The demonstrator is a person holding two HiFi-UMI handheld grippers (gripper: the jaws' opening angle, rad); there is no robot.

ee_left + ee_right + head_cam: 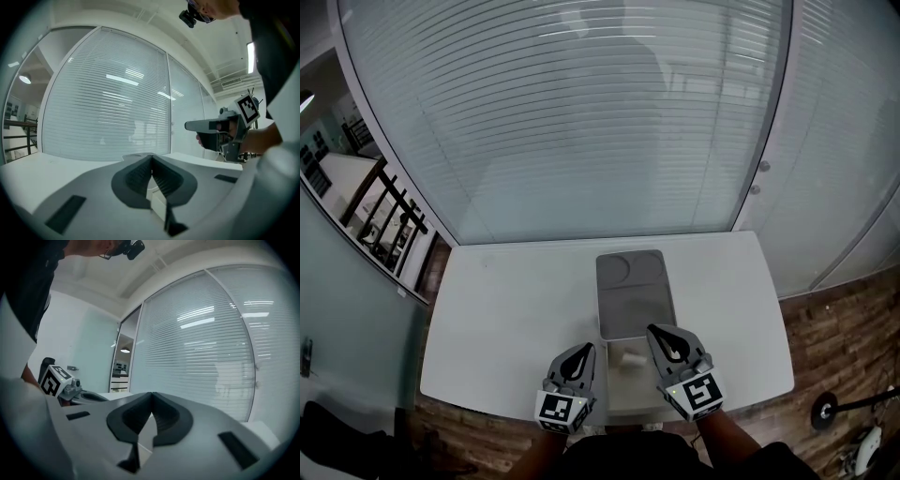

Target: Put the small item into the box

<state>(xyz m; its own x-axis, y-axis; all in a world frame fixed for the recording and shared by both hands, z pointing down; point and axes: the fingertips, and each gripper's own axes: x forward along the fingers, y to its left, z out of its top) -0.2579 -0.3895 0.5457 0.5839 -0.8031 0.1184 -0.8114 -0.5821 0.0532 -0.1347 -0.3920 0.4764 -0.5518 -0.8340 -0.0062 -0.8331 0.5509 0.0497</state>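
Marker cubes sit closest to the lens, w/ both tongs reaching out over the near edge of the white table (506,319). L gripper (584,350): jaws pressed together at the tips, nothing btwn them. R gripper (655,331): same, pads meeting, empty. Both are held roughly level, and neither looks to be touching anything on the table.

Small item (630,359) lies btwn the two grippers, just on the near side of the grey tray (636,281). It rests on a pale rectangle (623,394) that butts against the tray. That rectangle could be the open box w/ the grey part as its lid, but can't tell for sure at this size. If so, the item is prob already inside.

Handling, as a guess: item is white, stubby, maybe a short roll or capsule shape. Looks v. light and prob stiff enough for a plain pinch. Material too small to read. Rounded sides mean it may roll or squirt out of the pads, so take it across the narrow middle, jaws square to its long axis, w/ gentle squeeze only. Approach from above, since the tray edge crowds the far side.
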